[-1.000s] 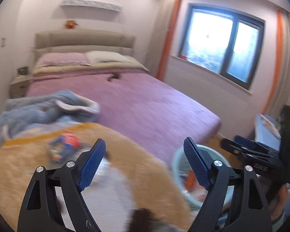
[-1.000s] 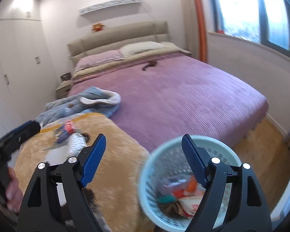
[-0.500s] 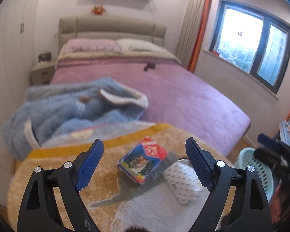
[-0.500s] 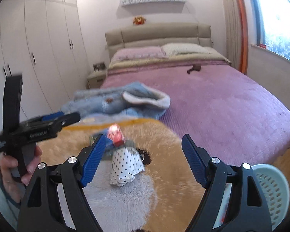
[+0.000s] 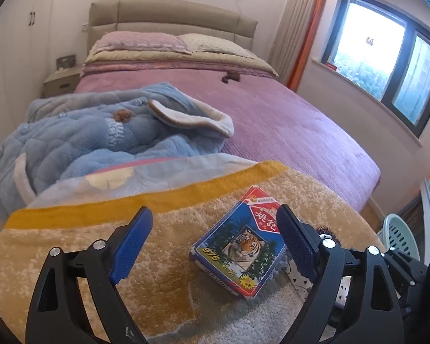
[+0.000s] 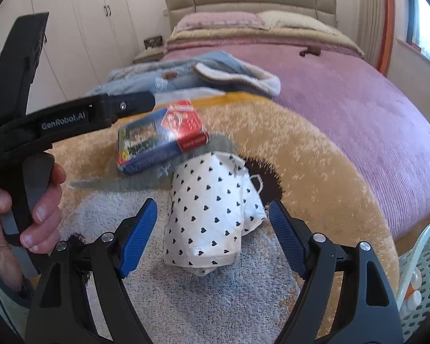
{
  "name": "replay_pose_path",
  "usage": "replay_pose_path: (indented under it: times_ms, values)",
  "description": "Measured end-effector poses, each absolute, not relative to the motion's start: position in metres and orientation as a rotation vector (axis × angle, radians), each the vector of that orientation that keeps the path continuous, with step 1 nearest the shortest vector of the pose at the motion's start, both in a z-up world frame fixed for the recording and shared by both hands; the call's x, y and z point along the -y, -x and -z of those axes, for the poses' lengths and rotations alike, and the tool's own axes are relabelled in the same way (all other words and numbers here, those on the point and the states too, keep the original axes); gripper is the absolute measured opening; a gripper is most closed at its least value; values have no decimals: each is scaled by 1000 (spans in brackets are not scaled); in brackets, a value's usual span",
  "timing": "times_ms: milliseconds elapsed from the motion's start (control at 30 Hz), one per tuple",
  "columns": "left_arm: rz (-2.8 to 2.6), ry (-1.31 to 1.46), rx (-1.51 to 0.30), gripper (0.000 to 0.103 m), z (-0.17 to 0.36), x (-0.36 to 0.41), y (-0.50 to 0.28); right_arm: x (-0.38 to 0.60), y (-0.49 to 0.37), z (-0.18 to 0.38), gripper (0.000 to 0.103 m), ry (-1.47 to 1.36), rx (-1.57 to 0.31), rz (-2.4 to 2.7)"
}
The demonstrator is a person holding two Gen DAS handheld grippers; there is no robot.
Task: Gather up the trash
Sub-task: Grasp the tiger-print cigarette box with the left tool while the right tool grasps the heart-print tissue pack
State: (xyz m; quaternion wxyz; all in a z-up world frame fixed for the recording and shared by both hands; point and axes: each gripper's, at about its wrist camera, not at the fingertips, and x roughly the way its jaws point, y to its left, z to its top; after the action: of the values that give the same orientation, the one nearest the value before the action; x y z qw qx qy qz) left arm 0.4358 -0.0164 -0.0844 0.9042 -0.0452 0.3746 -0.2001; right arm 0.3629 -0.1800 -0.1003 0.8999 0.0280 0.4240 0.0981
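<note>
A flat card box (image 5: 240,246) with a tiger picture, blue and red, lies on the yellow fluffy blanket (image 5: 71,258). My left gripper (image 5: 215,220) hovers just over it. Its jaws are opening, and the box sits between them, close to the right finger, with no pad pressing on it. In the right wrist view a crumpled white paper (image 6: 212,215) printed with black hearts lies in front of the box (image 6: 160,140). My right gripper (image 6: 212,209) stands open around the paper without touching it. The left gripper (image 6: 100,111) and the hand (image 6: 28,215) holding it show at the left.
A pale green mesh basket (image 6: 424,272) with trash in it stands on the floor at the right, also at the right edge (image 5: 398,235). A blue padded garment (image 5: 86,134) lies behind the blanket on the purple bed (image 5: 286,120). White wardrobes (image 6: 71,28) line the left wall.
Both grippers swung left, away from the basket, and sank toward the blanket. The box and the heart paper now lie between the fingers. The left jaws stand a little wider.
</note>
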Motion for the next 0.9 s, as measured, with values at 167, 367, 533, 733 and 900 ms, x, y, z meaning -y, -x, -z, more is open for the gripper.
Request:
replay_pose_path:
  times_ms: [167, 367, 533, 733, 900]
  values:
    - [430, 37, -797, 87, 92, 28, -434, 179, -362, 102, 50, -39, -886, -214]
    - [454, -62, -783, 87, 93, 42, -424, 196, -353, 100, 22, -115, -879, -201]
    - [467, -138, -770, 87, 94, 55, -417, 216, -341, 99, 20, -169, -873, -185]
    - [460, -265, -787, 79, 99, 76, -403, 234, -318, 90, 18, -163, -838, -175]
    - [449, -265, -795, 69, 95, 86, -392, 256, -292, 82, 18, -191, -816, -166]
